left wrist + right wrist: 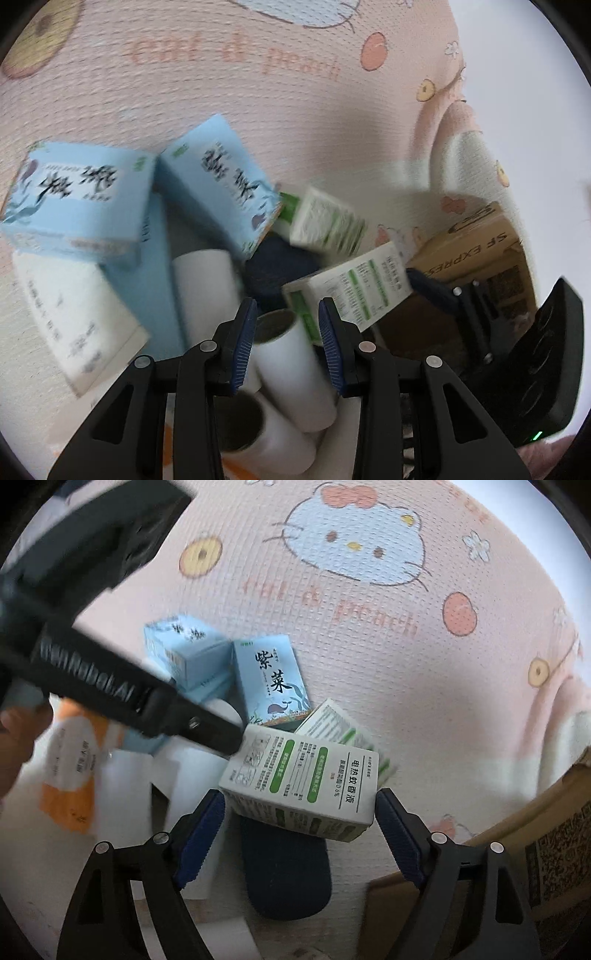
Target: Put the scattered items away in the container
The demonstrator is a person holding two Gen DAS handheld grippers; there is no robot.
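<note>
My right claw (pixel 301 812) is spread wide, the green-and-white box (pixel 306 786) lying between its pads, touching neither that I can see. My left claw (pixel 288 325) stands half-spread over a white roll (pixel 291 365), not pinching it. The cardboard container (pixel 554 834) sits right of the right claw.

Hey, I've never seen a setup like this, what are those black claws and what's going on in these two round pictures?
No robot here: a person holds a two-finger gripper in each hand, each with a fisheye camera looking along its fingers. The left gripper straddles a white roll; whether it squeezes it is unclear. The right gripper stands open around a green-and-white box. Blue boxes and more rolls lie on a pink cartoon mat, beside a cardboard box.
</note>
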